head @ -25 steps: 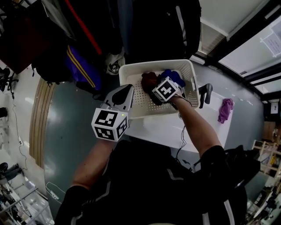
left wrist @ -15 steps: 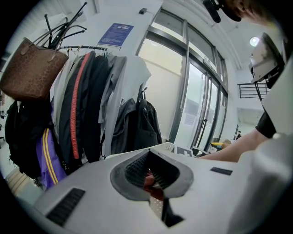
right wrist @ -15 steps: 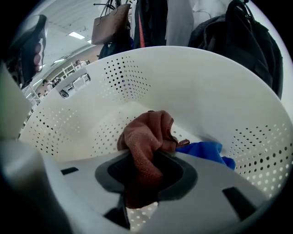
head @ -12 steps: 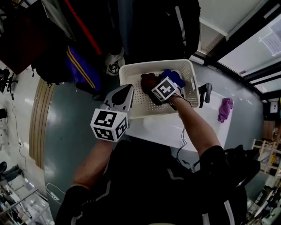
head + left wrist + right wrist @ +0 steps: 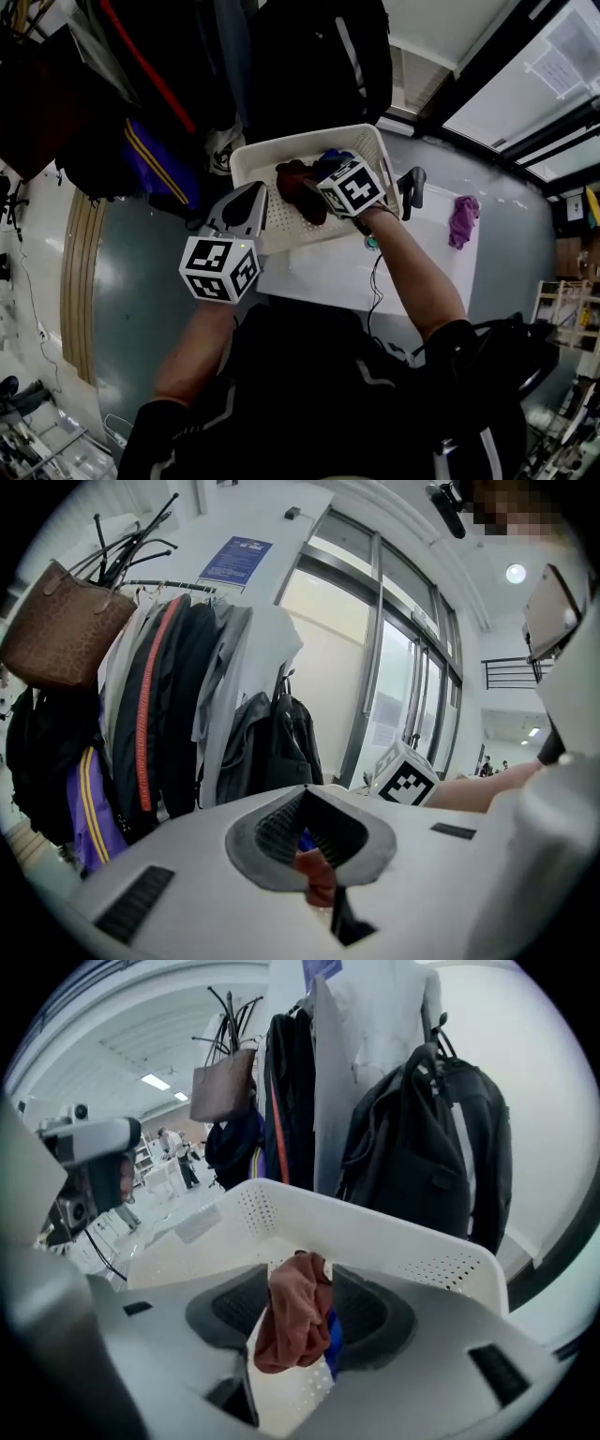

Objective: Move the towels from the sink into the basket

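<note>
Right tongs point(image 5: 300, 1274) opening astride towel point(image 5: 292, 1327), under cube point(image 5: 349, 186) overhead

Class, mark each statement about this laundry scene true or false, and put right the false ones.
1. A purple towel lies outside the basket. True.
2. The basket is empty. False: a reddish-brown towel and a blue towel lie in it.
3. The right gripper is over the basket. True.
4. The left gripper grips the purple towel. False: it sits beside the basket with nothing held, and that towel lies far off, past the faucet.
5. The right gripper's fingers are clamped on the blue towel. False: they have just been opening and stand apart. The reddish-brown towel shows between them, unpinched.
</note>
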`<state>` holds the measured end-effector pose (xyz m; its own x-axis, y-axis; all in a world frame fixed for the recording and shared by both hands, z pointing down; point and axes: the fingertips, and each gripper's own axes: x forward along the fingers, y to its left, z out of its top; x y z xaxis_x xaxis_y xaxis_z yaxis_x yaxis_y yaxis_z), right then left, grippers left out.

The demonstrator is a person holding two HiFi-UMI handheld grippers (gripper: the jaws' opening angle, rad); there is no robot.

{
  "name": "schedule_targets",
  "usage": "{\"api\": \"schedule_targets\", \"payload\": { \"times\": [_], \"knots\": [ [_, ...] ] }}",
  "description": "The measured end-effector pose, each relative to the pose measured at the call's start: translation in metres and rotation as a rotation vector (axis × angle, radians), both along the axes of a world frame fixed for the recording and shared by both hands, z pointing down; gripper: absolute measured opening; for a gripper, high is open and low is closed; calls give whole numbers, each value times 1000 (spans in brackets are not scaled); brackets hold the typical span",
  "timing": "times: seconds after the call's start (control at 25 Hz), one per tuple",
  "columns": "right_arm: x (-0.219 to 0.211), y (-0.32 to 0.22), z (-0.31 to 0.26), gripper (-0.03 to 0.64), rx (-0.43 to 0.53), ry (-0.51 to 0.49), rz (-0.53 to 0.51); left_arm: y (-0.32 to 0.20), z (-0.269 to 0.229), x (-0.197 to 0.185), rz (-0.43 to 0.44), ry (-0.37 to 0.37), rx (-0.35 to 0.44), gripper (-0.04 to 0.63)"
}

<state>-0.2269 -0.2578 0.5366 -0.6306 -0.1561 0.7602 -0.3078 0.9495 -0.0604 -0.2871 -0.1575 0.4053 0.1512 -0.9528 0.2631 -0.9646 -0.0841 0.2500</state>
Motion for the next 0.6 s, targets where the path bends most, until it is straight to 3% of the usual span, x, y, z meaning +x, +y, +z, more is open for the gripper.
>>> {"api": "schedule_targets", "payload": {
  "times": [0.32,0.6],
  "knots": [
    [43,19,-70,150,45,-228,102,-1,-22,38,58,9,54,6],
    [102,27,-112,67,110,-344,202,-4,-37,85,129,3,74,6]
  ]
}}
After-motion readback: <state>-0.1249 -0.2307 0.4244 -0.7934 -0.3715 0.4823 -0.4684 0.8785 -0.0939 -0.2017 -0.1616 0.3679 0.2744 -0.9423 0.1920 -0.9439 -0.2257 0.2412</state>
